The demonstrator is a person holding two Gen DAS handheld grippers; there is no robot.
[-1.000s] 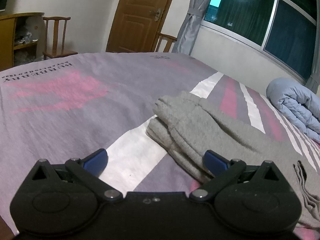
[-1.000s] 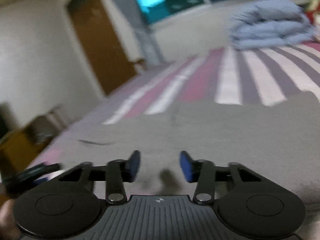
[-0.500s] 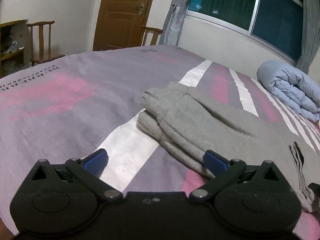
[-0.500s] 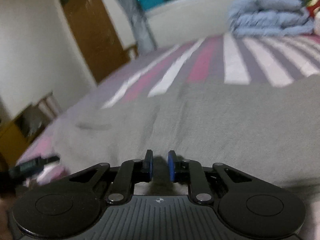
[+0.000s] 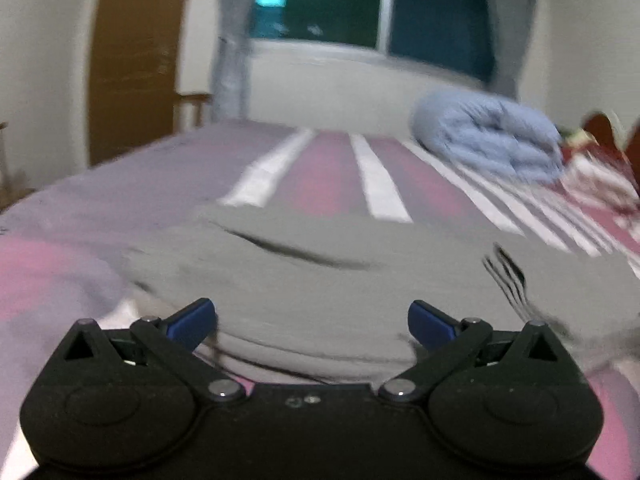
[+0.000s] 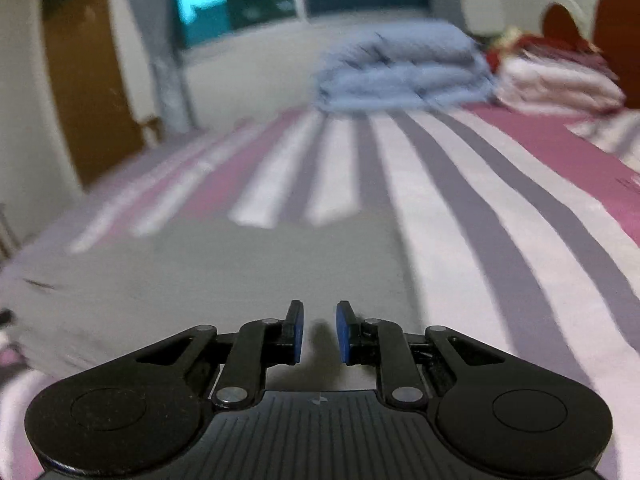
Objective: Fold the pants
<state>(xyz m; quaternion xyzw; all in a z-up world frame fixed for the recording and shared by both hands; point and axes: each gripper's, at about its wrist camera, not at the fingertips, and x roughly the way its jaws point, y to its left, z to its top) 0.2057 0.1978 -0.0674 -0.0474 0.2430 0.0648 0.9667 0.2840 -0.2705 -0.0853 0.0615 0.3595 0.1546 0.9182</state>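
Bed [image 6: 500, 216]: covered by a sheet striped in pink, grey and white; it fills both views.
Pants [image 5: 340, 280]: grey, laid flat near the bed's near edge, seemingly folded, though blurred.
Quilt [image 5: 488, 140]: blue, folded, set at the far edge.
Left gripper [image 5: 312, 320]: jaws spread wide over the pants, nothing gripped.
Right gripper [image 6: 319, 330]: narrow gap left between the pads; no cloth is seen pinched.

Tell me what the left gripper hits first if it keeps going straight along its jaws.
Most likely the grey pants. The left gripper points slightly downward with its jaws wide open, and the fabric already fills the space between and just ahead of them on the bed. The picture is blurred, so the exact gap is unclear.
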